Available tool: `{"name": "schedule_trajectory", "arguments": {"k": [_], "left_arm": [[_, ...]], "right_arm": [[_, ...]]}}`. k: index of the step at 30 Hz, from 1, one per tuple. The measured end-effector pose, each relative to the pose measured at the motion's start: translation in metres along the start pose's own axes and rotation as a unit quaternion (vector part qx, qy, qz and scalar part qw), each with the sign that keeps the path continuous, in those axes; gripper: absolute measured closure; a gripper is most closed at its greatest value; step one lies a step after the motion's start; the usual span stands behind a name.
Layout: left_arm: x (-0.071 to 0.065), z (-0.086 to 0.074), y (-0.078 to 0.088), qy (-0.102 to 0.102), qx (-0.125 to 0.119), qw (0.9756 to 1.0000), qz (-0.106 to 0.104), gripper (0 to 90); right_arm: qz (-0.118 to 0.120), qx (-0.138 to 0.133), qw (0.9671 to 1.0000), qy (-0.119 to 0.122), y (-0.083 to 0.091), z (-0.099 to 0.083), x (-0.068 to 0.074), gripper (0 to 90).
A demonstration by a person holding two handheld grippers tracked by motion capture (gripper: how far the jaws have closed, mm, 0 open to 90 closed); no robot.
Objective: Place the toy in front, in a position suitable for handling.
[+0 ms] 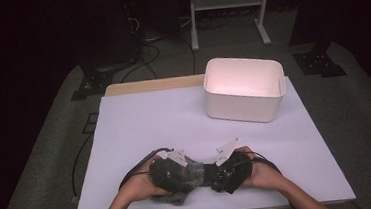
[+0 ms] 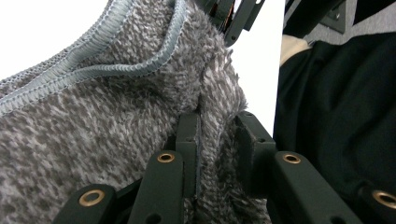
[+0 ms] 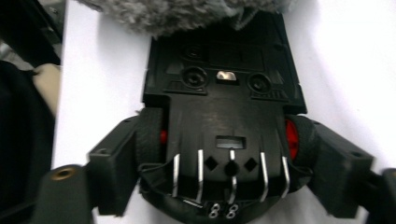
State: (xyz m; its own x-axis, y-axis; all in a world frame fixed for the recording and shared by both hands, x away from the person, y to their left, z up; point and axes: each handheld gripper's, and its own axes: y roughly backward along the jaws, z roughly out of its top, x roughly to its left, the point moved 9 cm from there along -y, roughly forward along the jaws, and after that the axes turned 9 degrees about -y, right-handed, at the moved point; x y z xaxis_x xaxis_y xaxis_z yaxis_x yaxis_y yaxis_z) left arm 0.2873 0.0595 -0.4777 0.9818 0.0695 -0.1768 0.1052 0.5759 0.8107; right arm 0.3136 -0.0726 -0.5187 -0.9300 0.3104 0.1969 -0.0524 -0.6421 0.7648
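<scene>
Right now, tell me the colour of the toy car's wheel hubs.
Red, on the black toy car; the hubs show best in the right gripper view.

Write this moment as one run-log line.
left gripper: shut on cloth | right gripper: around toy car wheels | bin: far right

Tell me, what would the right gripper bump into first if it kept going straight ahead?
Probably the black toy car already between the right gripper's jaws, then the fluffy grey cloth beyond it.
</scene>
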Motion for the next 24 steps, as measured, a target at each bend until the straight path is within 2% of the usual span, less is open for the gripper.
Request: {"name": "schedule_trajectory", "arguments": {"k": [4, 7, 8, 9, 11, 15, 17, 21, 24], "left_arm": [[0.001, 0.001, 0.003, 0.002, -0.005, 1.0, 0.0, 72.5], [0.003, 0.008, 0.011, 0.0, -0.011, 0.9999, 0.01, 71.5], [0.003, 0.008, 0.011, 0.0, -0.011, 0.9999, 0.01, 71.1], [0.005, 0.01, 0.014, -0.001, -0.012, 0.9998, 0.017, 71.1], [0.009, 0.015, 0.017, -0.001, -0.017, 0.9996, 0.024, 71.1], [0.016, 0.022, 0.008, -0.006, -0.005, 0.9992, 0.038, 71.1], [0.018, 0.025, -0.005, -0.009, 0.008, 0.9992, 0.038, 69.9], [0.016, 0.028, -0.009, -0.018, 0.006, 0.9991, 0.039, 62.4], [0.016, 0.029, -0.004, -0.024, -0.002, 0.9986, 0.047, 54.7]], "right_arm": [[0.001, -0.004, 0.9999, 0.012, 0.002, 0.0, -0.001, 21.8], [-0.001, -0.006, 0.9992, 0.039, 0.004, 0.001, -0.004, 23.2], [-0.001, -0.006, 0.9992, 0.039, 0.004, 0.001, -0.004, 23.2], [0.0, -0.002, 0.9986, 0.053, 0.005, 0.001, -0.006, 23.2], [0.008, 0.001, 0.9987, 0.051, 0.005, 0.001, -0.007, 23.1], [0.018, -0.008, 0.9994, 0.029, 0.004, -0.001, -0.008, 22.8], [0.015, -0.013, 0.9995, 0.025, 0.004, -0.002, -0.008, 22.7], [0.012, -0.018, 0.9994, 0.026, 0.007, -0.002, -0.005, 22.7], [0.014, -0.025, 0.9994, 0.019, 0.009, -0.005, -0.004, 22.8]]}}
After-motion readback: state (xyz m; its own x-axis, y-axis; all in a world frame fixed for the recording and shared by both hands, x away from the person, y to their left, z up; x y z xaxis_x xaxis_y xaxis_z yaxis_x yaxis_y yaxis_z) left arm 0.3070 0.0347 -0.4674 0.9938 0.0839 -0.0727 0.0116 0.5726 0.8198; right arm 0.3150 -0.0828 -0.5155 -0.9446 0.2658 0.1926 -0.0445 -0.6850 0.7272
